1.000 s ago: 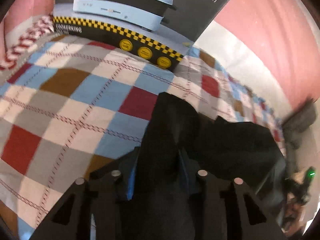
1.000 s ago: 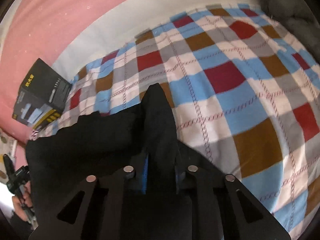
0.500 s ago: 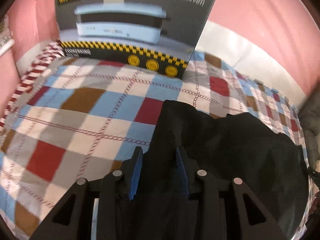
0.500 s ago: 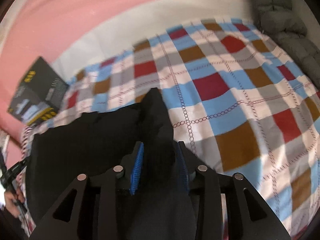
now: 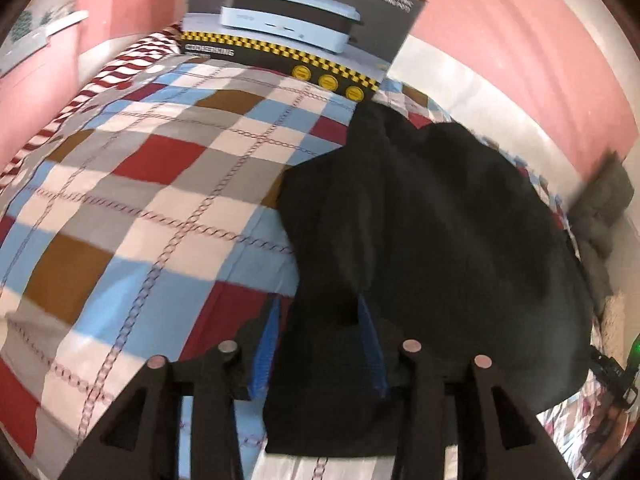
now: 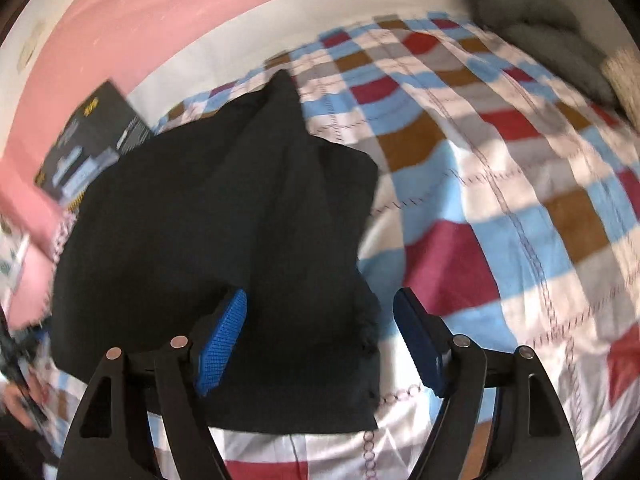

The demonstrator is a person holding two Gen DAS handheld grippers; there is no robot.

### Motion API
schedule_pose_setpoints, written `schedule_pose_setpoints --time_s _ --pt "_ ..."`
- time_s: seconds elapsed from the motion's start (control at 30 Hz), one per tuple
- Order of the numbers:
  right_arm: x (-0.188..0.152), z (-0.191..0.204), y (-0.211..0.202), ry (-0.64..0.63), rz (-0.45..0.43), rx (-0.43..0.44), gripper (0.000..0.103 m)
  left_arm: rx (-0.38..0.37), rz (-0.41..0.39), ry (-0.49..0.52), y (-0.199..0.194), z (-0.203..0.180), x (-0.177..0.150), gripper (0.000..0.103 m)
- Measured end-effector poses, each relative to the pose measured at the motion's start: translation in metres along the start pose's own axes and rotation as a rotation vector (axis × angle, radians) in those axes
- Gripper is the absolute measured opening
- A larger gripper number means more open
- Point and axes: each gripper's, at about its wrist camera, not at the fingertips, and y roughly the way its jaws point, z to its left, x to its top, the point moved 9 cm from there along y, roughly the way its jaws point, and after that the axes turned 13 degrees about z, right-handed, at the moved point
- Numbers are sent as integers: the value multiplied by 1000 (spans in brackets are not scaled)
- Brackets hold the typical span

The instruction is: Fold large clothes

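Bedspread [image 6: 500, 208] carries the black garment [image 6: 208, 216], one fold laid, more left, I judge. My right claw [image 6: 320, 340] has just spread wide, cloth released; my left claw [image 5: 320, 344], just opening, straddles a ridge loosely.

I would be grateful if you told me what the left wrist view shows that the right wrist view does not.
Only the left wrist view shows the red-and-white striped fabric and the cooking pot box's printed front up close. Only the right wrist view shows the grey knitted cushion large and a hand at the edge. Both share the black garment, checked bedspread and pink wall.
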Motion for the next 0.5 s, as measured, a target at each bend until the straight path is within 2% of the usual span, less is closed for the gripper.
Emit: schedule_pose_setpoints --time_s 0.03,0.1,0.2,0.3,0.4,0.5 --pt "-2 -3 -1 15 0 17 76 -8 2 -7 -1 1 -4 46" --pt "-9 -7 0 30 9 53 76 -27 23 -21 2 4 -14 57" --pt "-16 -14 6 88 30 157 77 -57 38 -46 9 9 -21 68" --pt "-14 -17 17 131 48 234 78 -120 65 -102 21 15 -23 79" --pt "-12 -14 24 146 61 290 78 -178 80 -144 34 16 -19 84" --pt "-6 -13 39 171 87 345 87 -277 101 -187 49 9 -12 89"
